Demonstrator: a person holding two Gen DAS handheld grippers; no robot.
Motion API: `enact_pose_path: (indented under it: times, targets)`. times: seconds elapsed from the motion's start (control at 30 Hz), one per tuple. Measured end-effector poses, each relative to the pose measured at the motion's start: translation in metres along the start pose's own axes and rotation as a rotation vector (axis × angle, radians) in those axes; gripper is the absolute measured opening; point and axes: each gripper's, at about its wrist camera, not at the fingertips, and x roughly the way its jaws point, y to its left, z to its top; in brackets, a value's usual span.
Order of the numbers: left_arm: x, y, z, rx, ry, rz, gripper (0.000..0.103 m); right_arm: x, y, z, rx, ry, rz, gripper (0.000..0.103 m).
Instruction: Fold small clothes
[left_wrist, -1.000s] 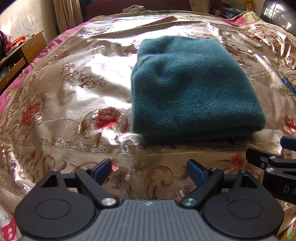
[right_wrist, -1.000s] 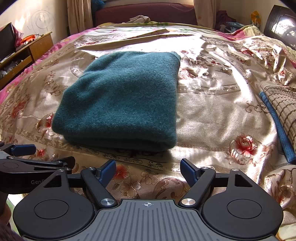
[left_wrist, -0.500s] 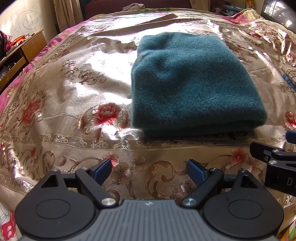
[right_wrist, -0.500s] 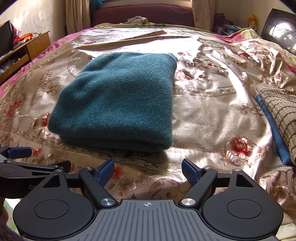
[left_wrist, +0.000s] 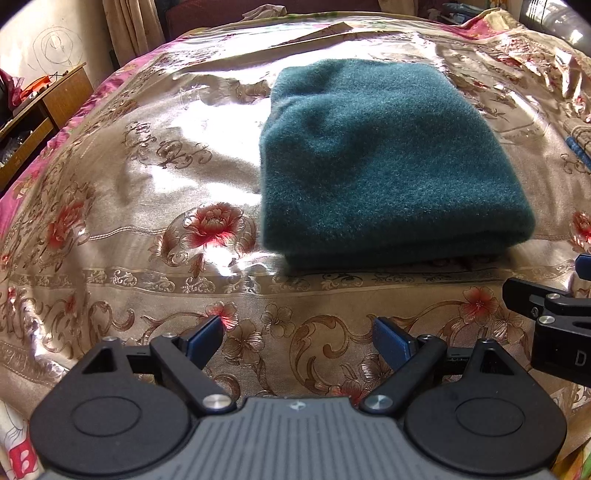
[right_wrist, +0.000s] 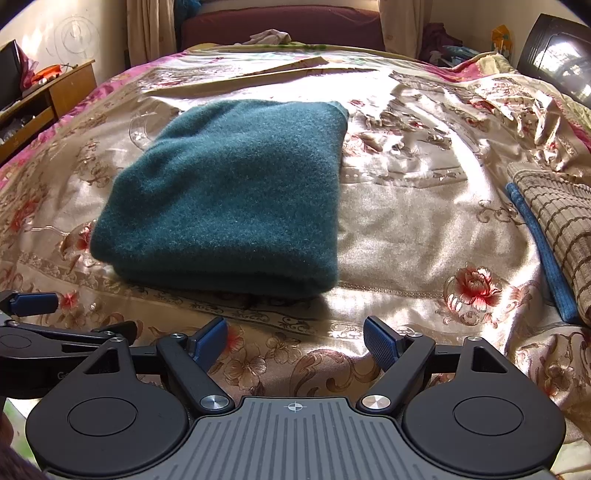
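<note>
A dark teal fleece garment (left_wrist: 388, 162) lies folded into a thick rectangle on the gold floral bedspread (left_wrist: 147, 206); it also shows in the right wrist view (right_wrist: 232, 195). My left gripper (left_wrist: 297, 341) is open and empty, a little short of the garment's near folded edge. My right gripper (right_wrist: 295, 341) is open and empty, also just short of that edge. Each gripper shows at the side of the other's view: the right one (left_wrist: 554, 317), the left one (right_wrist: 44, 325).
A checked cloth on a blue one (right_wrist: 554, 229) lies at the right of the bed. A wooden cabinet (right_wrist: 48, 96) stands at the left. Rumpled bedspread folds (right_wrist: 517, 103) and a dark headboard (right_wrist: 277, 22) are at the far end.
Both grippers have drawn back slightly from the folded garment and stay open. The garment has not moved.
</note>
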Motion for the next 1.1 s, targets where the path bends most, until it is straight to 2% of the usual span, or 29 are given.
enact_pose_path:
  times: [0.4,1.1]
  targets:
    - [0.0004,0.0025,-0.0005,-0.019,0.011,-0.024,0.092,-0.0007,0.0024,-0.0014,-0.001,0.001,0.003,0.082]
    - [-0.0012,-0.0030,-0.0023,-0.005,0.025,-0.020,0.092,-0.0020,0.0037,-0.0040,0.003,0.008,0.014,0.083]
